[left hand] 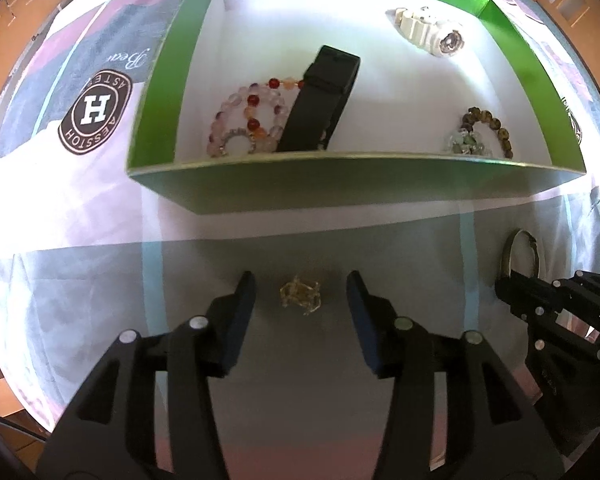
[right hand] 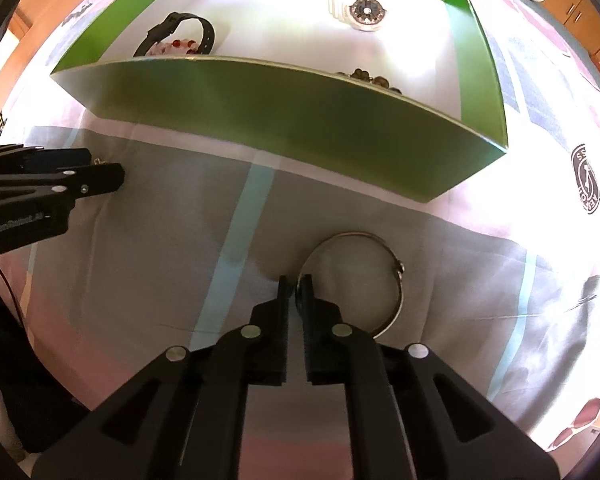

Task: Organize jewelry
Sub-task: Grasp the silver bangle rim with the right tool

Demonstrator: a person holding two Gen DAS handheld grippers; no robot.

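Right gripper [right hand: 296,286] pinched on the silver bangle [right hand: 396,276] lying on the cloth. Left gripper [left hand: 301,292] spread wide around a small gold tangle [left hand: 301,300], too blurry to identify. Brown beads [right hand: 374,79] half hidden behind the green box [right hand: 300,120] wall.

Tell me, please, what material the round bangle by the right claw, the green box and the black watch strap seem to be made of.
Bangle: probably metal, polished silver tone; it is a thin, rigid ring with bright glints and a small clasp.
Green box: looks like cardboard with a slightly glossy green coating and white inside; the walls are thin and flat.
Black watch strap: likely rubber or silicone, matte; it holds a smooth curve.
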